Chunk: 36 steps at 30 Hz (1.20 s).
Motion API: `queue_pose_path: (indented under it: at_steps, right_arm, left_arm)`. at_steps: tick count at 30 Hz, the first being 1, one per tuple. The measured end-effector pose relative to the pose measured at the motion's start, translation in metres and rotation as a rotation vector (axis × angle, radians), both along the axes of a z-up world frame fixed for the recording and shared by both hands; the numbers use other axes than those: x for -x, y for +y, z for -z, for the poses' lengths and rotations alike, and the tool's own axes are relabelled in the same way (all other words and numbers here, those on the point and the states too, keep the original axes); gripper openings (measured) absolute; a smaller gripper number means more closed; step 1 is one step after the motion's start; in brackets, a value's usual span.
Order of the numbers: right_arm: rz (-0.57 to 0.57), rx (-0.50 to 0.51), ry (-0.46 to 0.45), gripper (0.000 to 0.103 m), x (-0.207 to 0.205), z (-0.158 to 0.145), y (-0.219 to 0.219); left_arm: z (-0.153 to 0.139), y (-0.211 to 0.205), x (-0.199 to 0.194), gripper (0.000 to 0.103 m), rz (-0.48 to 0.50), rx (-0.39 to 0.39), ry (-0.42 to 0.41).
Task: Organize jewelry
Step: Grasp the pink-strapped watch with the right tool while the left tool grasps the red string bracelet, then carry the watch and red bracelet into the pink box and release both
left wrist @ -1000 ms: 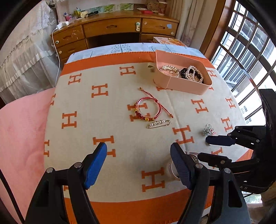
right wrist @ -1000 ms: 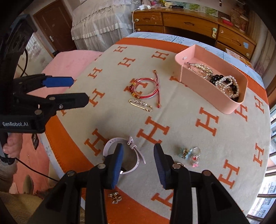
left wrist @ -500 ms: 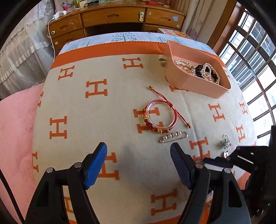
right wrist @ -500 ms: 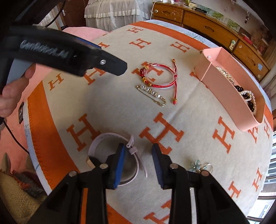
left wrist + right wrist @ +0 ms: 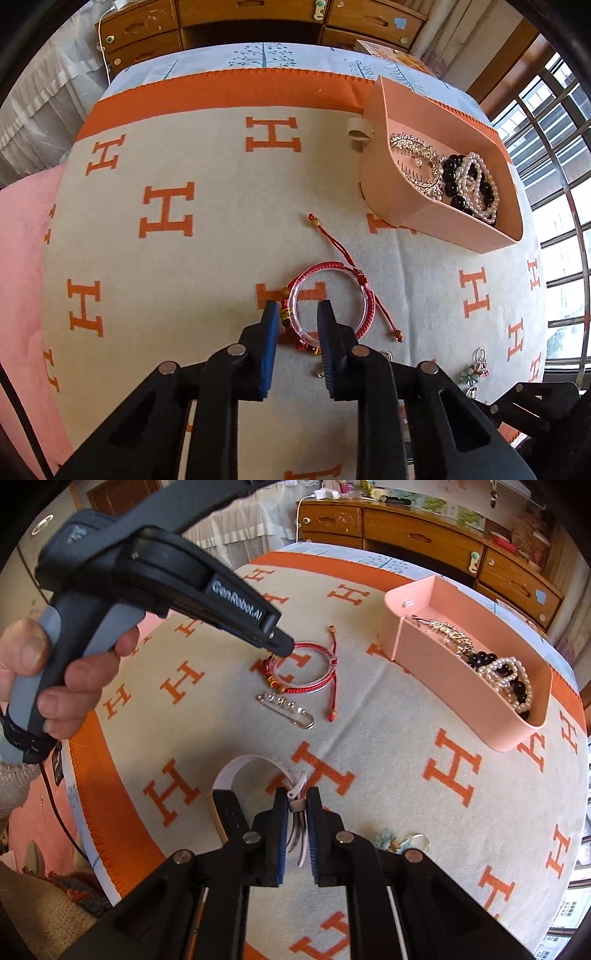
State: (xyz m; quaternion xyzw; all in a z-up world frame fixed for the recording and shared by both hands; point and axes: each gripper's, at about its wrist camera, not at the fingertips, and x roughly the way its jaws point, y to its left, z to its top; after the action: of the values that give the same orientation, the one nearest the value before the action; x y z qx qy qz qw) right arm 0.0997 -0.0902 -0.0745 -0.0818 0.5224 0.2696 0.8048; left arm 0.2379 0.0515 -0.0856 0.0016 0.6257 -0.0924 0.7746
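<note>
A red cord bracelet with a clear bangle (image 5: 334,295) lies on the H-patterned blanket (image 5: 184,258). My left gripper (image 5: 295,314) has its fingers around the bracelet's near edge, nearly closed on it. It also shows in the right wrist view (image 5: 280,648) over the bracelet (image 5: 310,672). My right gripper (image 5: 296,805) is shut on the strap of a white watch-like band (image 5: 255,764). A pink tray (image 5: 465,229) holds pearl and black bead strings and a silver comb.
A beaded safety pin (image 5: 286,710) lies beside the bracelet. Small flower rings (image 5: 400,843) lie near the right gripper; they also show in the left wrist view (image 5: 476,373). A wooden dresser (image 5: 424,535) stands behind the bed. A window is at right.
My left gripper moved forward to the red bracelet and its fingers closed in around it. My right gripper lowered onto the white band and closed on its strap.
</note>
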Motion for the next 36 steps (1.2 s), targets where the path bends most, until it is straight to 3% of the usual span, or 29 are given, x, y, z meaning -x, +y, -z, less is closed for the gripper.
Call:
queue_pose_path:
  at_steps: [13, 23, 29, 36]
  right_arm:
    - [0.034, -0.068, 0.001, 0.010, -0.007, 0.000, -0.029]
    - [0.083, -0.106, -0.011, 0.010, -0.005, -0.005, -0.048]
    - [0.137, -0.126, -0.035, 0.010, -0.010, -0.019, -0.067]
    - [0.260, -0.169, -0.103, 0.010, -0.026, -0.053, -0.100]
  left_arm:
    - [0.021, -0.022, -0.013, 0.015, 0.007, -0.123, 0.058]
    - [0.021, -0.040, -0.005, 0.008, 0.005, -0.125, 0.058]
    - [-0.008, -0.054, 0.009, 0.008, 0.025, -0.103, -0.003]
    - [-0.069, -0.080, 0.009, 0.008, 0.052, -0.071, -0.115]
